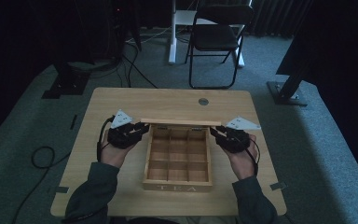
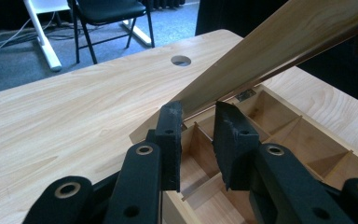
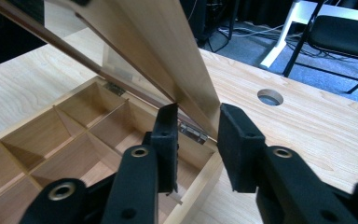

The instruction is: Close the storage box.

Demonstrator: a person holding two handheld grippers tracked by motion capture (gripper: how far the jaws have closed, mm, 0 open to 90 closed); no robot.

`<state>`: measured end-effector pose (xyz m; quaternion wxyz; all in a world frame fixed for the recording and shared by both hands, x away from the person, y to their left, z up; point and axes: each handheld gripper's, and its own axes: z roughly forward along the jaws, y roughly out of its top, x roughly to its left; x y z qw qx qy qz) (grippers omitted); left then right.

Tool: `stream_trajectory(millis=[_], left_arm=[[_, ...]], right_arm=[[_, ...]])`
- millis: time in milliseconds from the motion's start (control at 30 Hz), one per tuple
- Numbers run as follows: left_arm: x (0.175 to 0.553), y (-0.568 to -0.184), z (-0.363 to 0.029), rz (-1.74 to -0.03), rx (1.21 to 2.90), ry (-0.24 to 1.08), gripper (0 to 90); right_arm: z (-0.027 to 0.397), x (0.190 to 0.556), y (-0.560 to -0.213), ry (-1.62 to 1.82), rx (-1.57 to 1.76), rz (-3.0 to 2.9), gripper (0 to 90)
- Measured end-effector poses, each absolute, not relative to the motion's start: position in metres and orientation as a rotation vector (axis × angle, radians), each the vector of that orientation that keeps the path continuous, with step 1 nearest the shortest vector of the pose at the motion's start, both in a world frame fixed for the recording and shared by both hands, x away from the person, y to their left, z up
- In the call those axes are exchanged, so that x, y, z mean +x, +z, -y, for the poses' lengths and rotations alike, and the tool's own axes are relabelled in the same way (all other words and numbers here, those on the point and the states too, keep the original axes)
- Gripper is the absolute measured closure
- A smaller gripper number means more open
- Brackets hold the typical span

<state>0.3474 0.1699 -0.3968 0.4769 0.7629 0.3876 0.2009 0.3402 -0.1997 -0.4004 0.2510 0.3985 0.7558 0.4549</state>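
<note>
We have the wooden tea box [image 1: 177, 158] sitting open in the middle of the table [image 1: 121, 100], near its front edge. Our left gripper [image 1: 141, 127] pinches the left end of the raised lid [image 1: 181, 122], and our right gripper [image 1: 216, 130] pinches the right end, jaws closed on the board. The lid stands up at the far side on its hinges [image 3: 192, 132], so the opening looks largely done; what remains, we judge, is letting go or folding it further. The box is pale wood with nine empty compartments and "TEA" on its near face.
</note>
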Motion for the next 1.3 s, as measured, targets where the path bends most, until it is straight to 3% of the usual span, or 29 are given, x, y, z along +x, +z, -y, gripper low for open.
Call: stream_trajectory(millis=[400, 1300], left_arm=[[0.341, -0.399, -0.169, -0.95, 1.863, 0.497, 72.3], [0.326, -0.407, -0.168, -0.937, 1.879, 0.504, 67.4]], right_arm=[[0.201, 0.331, -0.4, 1.248, 1.076, -2.052, 70.6], [0.203, 0.311, -0.406, 1.255, 1.082, -2.041, 63.6]])
